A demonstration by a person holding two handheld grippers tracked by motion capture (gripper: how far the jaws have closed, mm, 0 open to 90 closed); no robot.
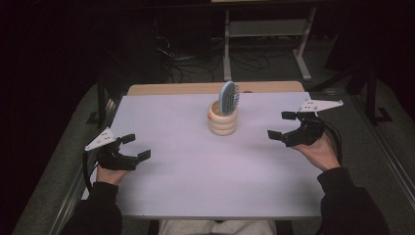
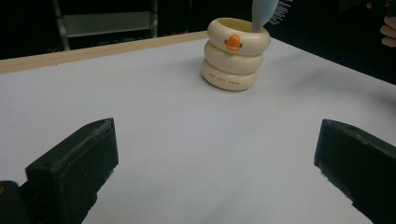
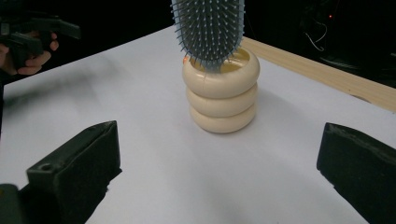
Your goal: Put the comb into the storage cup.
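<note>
Inside holder (image 1: 223, 120), hairbrush (image 1: 229, 98) handle hidden

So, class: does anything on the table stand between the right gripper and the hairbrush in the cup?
Nothing visible does. Bare white table lies between the open right gripper and the cup that holds the hairbrush. The left gripper rests well off to the other side.

A cream holder (image 1: 223, 120) shaped like three stacked rings stands upright on the tabletop (image 1: 195, 166), near the middle of its far edge. An orange beak-like mark sits on its top ring, with small lettering, too small to read, on the bottom ring. A blue hairbrush (image 1: 229, 98) stands handle-down inside it, bristled head tilted slightly.
</note>
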